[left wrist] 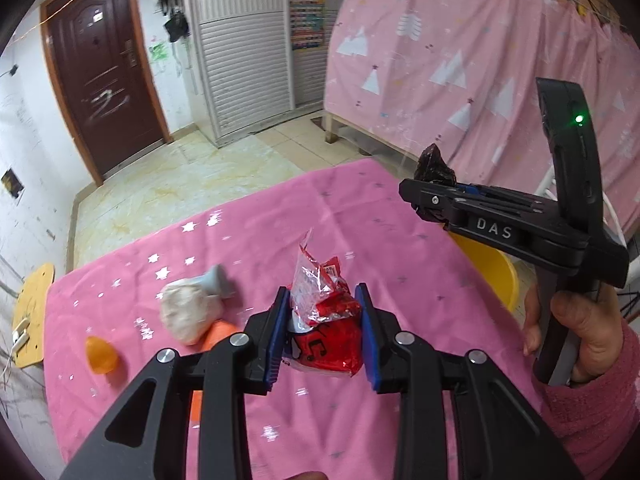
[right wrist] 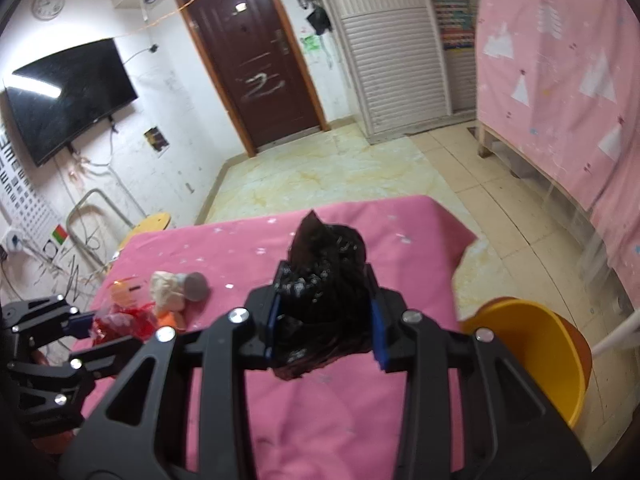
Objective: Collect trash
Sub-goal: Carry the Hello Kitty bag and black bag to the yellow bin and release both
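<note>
My left gripper (left wrist: 323, 332) is shut on a crumpled red snack wrapper (left wrist: 326, 332) and holds it just above the pink tablecloth (left wrist: 280, 208). My right gripper (right wrist: 323, 320) is shut on a crumpled dark plastic wrapper (right wrist: 324, 280), held above the table's right part. In the left wrist view the right gripper (left wrist: 428, 200) shows at the right with the dark wrapper (left wrist: 434, 166) in it. In the right wrist view the left gripper (right wrist: 86, 326) shows at the left with the red wrapper (right wrist: 124, 320). A yellow bin (right wrist: 532, 356) stands on the floor right of the table.
On the cloth left of the red wrapper lie a white crumpled wad with a grey cap (left wrist: 192, 308), an orange piece (left wrist: 102, 354) and another orange item (left wrist: 216, 334). A wooden stool (left wrist: 32, 316) stands left of the table. A pink curtained bed frame (right wrist: 560, 80) is at the right.
</note>
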The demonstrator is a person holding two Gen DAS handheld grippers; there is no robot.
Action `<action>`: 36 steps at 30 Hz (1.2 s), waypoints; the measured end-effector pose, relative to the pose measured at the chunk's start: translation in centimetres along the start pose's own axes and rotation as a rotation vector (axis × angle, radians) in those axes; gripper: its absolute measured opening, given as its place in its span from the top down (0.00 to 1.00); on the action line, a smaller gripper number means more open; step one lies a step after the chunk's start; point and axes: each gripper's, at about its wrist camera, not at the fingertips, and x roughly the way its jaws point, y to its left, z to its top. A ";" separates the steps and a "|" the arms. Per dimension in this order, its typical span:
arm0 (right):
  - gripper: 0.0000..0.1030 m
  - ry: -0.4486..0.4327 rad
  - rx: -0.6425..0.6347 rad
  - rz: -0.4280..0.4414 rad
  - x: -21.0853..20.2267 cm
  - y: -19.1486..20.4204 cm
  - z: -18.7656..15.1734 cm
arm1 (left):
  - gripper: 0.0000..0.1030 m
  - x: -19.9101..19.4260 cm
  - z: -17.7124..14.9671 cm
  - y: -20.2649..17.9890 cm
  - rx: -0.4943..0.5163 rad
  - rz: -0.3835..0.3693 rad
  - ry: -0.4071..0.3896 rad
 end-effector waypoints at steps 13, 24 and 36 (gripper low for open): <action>0.67 -0.022 0.126 -0.055 -2.2 -8.2 -2.6 | 0.76 1.8 1.8 -6.4 0.051 -0.075 0.009; 0.67 0.000 0.180 -0.117 -2.9 -13.5 -5.2 | 0.76 4.6 4.1 -12.4 0.083 -0.172 0.033; 0.50 -0.001 0.242 -0.133 -3.5 -17.1 -6.7 | 0.74 6.6 5.7 -17.3 0.107 -0.250 0.043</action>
